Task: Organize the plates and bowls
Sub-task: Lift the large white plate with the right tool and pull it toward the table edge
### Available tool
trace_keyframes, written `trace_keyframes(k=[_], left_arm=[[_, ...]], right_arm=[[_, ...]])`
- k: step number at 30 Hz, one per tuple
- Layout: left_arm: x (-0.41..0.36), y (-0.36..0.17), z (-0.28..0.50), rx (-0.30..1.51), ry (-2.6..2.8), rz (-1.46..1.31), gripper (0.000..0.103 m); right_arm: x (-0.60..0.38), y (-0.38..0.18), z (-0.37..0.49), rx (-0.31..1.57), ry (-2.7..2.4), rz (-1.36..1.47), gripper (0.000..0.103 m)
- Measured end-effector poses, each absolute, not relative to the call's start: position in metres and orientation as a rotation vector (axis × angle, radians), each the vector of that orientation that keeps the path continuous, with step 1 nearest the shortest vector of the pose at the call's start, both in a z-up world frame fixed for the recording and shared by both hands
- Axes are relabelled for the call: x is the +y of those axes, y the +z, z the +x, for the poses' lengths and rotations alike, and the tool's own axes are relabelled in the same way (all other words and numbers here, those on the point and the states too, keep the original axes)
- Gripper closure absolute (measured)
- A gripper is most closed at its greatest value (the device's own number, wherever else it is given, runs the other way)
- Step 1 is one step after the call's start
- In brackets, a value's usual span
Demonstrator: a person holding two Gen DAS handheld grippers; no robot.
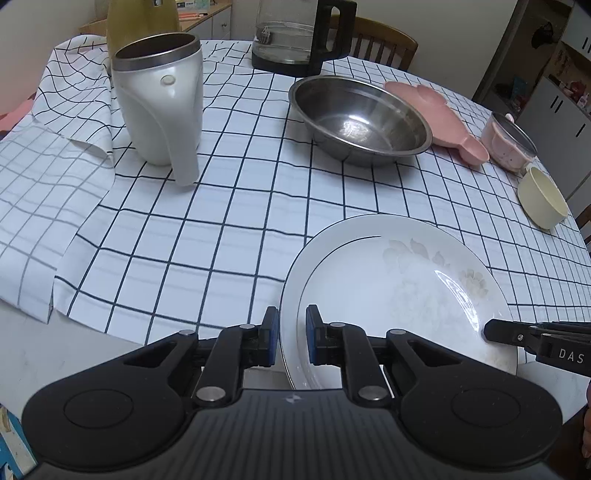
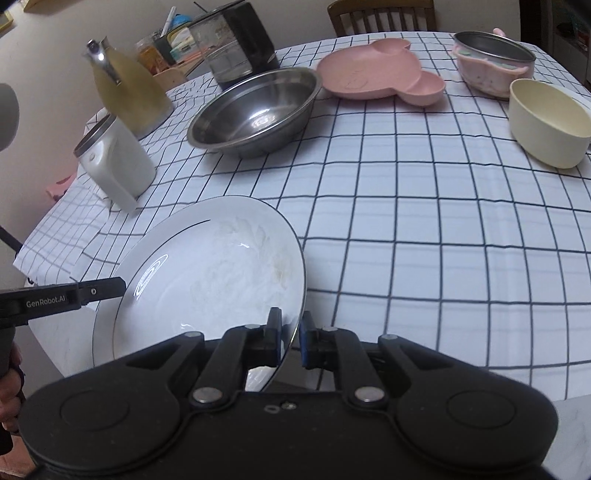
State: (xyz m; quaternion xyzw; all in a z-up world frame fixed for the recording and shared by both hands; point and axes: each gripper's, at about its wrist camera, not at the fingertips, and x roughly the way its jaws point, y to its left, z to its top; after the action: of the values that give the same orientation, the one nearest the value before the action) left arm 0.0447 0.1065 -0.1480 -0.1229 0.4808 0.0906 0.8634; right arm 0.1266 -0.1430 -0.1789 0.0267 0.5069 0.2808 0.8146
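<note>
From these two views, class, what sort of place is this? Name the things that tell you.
Most likely a home dining room or kitchen. A checked tablecloth covers a table set with a steel bowl, a pink divided plate and a glass kettle, with a wooden chair behind.

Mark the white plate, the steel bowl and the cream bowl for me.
white plate (image 1: 399,291): left wrist view, on its inner well.
steel bowl (image 2: 258,114): right wrist view, on its inside bottom.
cream bowl (image 2: 535,140): right wrist view, on its outer wall.
</note>
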Motion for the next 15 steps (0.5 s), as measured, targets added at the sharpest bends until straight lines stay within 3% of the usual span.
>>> trace_keyframes(k=[15], left_arm=[[0.105,-0.159,0.040,1.019,0.170,-0.201,0.089]], right_arm=[[-0.131,-0.191,0.113,1.091,0.575,0.000,0.091]])
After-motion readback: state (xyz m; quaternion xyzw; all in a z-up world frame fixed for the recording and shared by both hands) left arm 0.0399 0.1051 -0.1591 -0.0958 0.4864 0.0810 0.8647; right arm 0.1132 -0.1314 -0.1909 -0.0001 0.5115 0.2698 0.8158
